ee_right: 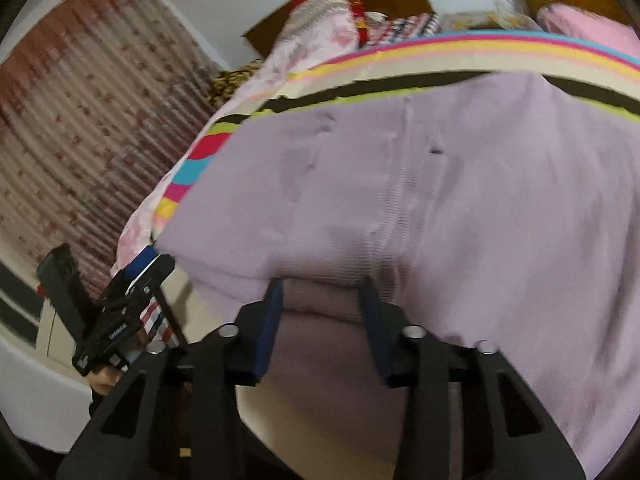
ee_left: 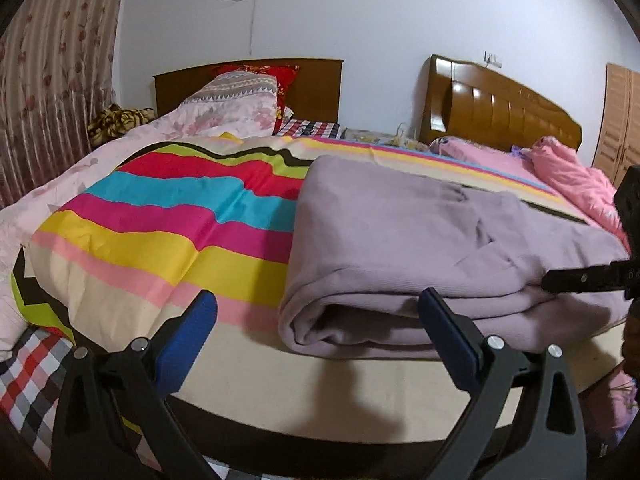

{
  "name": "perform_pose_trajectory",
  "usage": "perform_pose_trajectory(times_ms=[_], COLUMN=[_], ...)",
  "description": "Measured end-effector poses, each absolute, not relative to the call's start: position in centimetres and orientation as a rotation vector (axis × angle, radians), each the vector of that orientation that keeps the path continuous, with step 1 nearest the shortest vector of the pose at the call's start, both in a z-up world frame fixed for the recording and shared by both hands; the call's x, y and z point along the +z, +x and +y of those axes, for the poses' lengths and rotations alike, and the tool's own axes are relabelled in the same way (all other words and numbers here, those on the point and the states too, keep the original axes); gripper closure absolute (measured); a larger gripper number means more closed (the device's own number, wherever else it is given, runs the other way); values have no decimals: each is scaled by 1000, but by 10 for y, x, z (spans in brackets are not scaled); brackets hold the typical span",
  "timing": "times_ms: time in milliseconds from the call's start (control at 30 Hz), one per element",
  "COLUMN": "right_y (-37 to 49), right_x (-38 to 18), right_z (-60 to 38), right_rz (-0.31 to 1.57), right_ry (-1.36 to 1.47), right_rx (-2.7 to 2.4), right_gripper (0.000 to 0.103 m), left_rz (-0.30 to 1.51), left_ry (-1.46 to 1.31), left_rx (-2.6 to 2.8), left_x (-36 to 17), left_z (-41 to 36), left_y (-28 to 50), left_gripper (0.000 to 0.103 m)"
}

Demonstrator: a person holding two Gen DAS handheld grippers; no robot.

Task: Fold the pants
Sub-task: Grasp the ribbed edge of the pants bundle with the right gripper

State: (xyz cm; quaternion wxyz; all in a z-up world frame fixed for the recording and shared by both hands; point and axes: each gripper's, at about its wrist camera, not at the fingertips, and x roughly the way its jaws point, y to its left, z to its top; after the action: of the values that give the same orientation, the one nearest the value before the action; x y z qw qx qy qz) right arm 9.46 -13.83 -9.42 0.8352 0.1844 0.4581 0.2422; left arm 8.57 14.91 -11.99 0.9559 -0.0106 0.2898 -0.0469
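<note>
The lilac pants (ee_left: 420,248) lie folded in layers on the striped bedspread (ee_left: 168,216), right of centre in the left wrist view. My left gripper (ee_left: 316,320) is open and empty, just in front of the pants' near left folded edge. The right gripper shows at the right edge of that view (ee_left: 560,280), its fingers against the pants' near right fold. In the right wrist view the pants (ee_right: 420,184) fill the frame, and my right gripper (ee_right: 322,300) has its blue pads on either side of the near folded edge, partly closed. The left gripper (ee_right: 136,280) shows at the left.
A pink floral quilt and pillows (ee_left: 224,108) lie at the bed's head by a wooden headboard (ee_left: 312,84). A second bed with pink bedding (ee_left: 568,176) stands to the right. A curtain (ee_left: 48,92) hangs on the left. A checked sheet (ee_left: 24,376) shows at the near left.
</note>
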Motion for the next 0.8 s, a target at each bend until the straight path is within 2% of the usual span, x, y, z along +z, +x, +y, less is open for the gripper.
perform_pose_trajectory(times_ms=[367,400,467,633,800], right_y=[102,105,106,85,95], right_x=[-98,-97,-91,-65,-103], right_z=[-147,-144,-141,-146,-152], right_rz=[957,953,930,857,946], right_ry=[428,414,407,354,400], right_rx=[470,470,475,449,431], right_gripper=[73,75,95,96,95], left_rz=[606,608,612,604,625], left_ry=[-34,-33,-35,-27,-41], left_rx=[-96,-95,-91,-75,-67], left_x=[-130,-130,-129,-127,-134], left_z=[159,159,158,160,160], left_y=[87,87,88,86,89], left_gripper=[2,2,2,2,2])
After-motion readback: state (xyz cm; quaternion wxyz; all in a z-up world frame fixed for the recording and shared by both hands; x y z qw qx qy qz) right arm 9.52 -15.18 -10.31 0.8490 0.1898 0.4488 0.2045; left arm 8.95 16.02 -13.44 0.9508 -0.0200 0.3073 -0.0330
